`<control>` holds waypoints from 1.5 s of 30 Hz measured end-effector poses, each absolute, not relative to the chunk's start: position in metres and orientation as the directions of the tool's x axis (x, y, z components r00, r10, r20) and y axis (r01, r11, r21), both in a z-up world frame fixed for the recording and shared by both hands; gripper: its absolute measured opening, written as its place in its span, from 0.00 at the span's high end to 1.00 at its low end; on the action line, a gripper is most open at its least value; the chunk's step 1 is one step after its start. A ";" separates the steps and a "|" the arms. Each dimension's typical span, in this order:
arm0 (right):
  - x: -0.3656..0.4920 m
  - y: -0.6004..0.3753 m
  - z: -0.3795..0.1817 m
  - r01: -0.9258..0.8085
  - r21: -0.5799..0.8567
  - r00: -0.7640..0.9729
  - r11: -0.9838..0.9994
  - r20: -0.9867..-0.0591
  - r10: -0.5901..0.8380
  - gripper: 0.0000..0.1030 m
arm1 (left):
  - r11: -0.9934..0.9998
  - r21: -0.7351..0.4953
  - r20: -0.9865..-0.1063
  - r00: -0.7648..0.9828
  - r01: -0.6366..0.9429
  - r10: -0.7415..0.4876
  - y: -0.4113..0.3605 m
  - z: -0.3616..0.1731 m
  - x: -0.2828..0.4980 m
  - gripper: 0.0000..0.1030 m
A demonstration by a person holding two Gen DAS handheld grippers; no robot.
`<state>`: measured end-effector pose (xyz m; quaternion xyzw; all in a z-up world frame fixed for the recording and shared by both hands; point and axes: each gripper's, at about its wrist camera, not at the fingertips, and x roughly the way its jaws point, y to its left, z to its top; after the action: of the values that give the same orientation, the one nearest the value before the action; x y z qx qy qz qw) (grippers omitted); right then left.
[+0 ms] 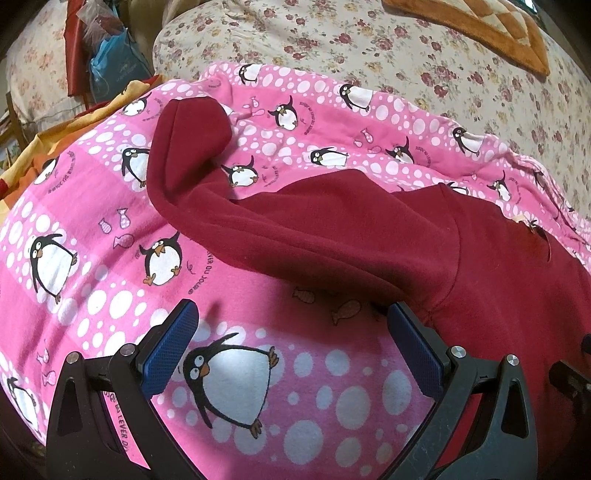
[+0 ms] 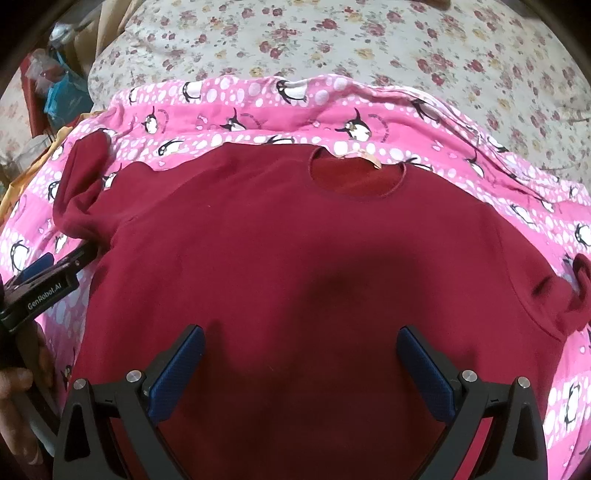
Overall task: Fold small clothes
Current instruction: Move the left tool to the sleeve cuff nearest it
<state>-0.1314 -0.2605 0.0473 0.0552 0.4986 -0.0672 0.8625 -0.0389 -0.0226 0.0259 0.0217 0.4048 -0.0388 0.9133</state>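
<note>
"GenRobot.AI" marks the left gripper beside the red shirt.

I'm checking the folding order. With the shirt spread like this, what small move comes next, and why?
Probably close the left gripper on the near sleeve: the dark red shirt lies flat on the penguin blanket, both grippers are open, and that sleeve sticks out beside the left fingers.

The shirt is plain dark red. The blanket under it is pink, with white dots, black-and-white penguins and small fish. The bedspread is cream with red and yellow roses. The mat is orange. Both grippers are black with blue pads.
</note>
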 end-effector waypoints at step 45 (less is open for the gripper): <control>-0.119 -0.265 0.029 0.252 0.071 0.584 0.965 -0.806 -0.093 0.00 | 0.998 -0.048 -0.746 0.663 0.039 -0.062 -0.008 0.037 -0.031 0.01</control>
<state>-0.1192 -0.2647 0.0288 0.0889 0.4454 -0.0973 0.8856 -0.0314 -0.0077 0.0375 -0.0140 0.4097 -0.0277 0.9117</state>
